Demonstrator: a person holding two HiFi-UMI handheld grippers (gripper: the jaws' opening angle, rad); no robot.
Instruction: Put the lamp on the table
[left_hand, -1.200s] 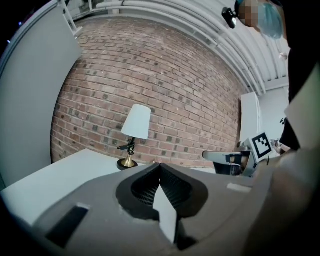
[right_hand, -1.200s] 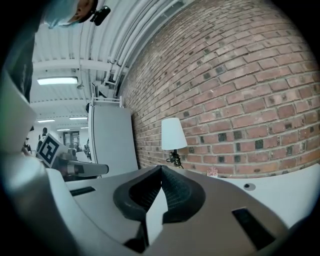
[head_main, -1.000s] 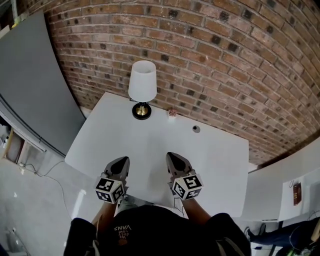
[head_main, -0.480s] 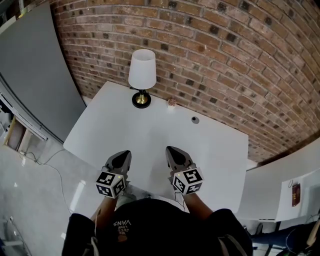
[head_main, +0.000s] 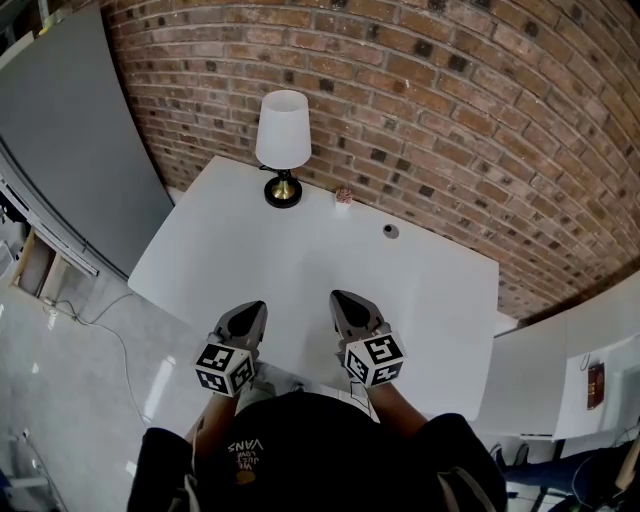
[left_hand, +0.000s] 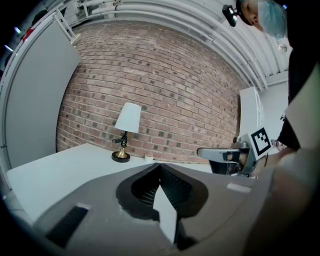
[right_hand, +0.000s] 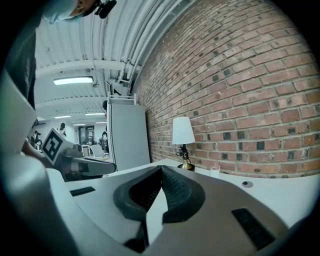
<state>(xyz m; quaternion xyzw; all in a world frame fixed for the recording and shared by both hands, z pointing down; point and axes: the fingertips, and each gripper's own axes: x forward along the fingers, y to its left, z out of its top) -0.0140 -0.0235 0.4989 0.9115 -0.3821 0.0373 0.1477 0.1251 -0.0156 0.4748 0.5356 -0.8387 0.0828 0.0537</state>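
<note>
A lamp (head_main: 282, 150) with a white shade and a brass-and-black base stands upright at the far left corner of the white table (head_main: 230, 270), close to the brick wall; it also shows in the left gripper view as the lamp (left_hand: 126, 131) and in the right gripper view as the lamp (right_hand: 183, 140). Near the table's front edge my left gripper (head_main: 250, 314) is shut and holds nothing. Beside it my right gripper (head_main: 342, 303) is shut and empty too. Both are far from the lamp.
A small pinkish object (head_main: 343, 196) sits right of the lamp by the wall. A round grey cable hole (head_main: 390, 231) is in the table's back edge. A grey panel (head_main: 70, 150) stands at the left, and a cable (head_main: 110, 335) lies on the floor.
The view has shifted slightly, so the lamp and table sit a little higher in the picture. Both grippers stay shut near the front edge.
</note>
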